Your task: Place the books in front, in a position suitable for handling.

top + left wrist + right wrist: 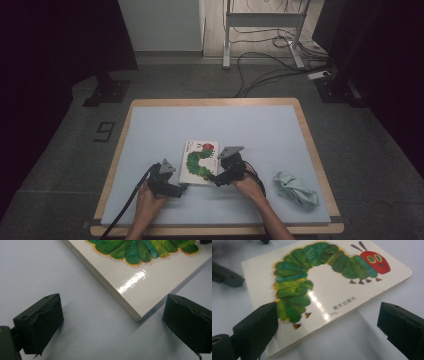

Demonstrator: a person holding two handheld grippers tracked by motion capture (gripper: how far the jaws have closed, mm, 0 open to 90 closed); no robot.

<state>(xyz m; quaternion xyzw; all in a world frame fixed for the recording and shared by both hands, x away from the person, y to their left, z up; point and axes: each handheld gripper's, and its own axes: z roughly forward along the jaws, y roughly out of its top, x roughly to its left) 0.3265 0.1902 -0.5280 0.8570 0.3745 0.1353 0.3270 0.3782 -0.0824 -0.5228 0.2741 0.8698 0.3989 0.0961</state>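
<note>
The book point(332, 287) cover carries a short line of small dark characters, too blurred to read.

A pale blue table point(160, 130) bears a book point(199, 162) and crumpled cloth point(296, 190).

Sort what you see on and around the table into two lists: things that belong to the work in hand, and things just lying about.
Part of the work:
- picture book, closed, caterpillar cover up
- left gripper, open at the book's near corner
- right gripper, open over the book's edge

Lying about:
- crumpled pale green cloth, right of the book
- cables on the floor beyond the table
</note>
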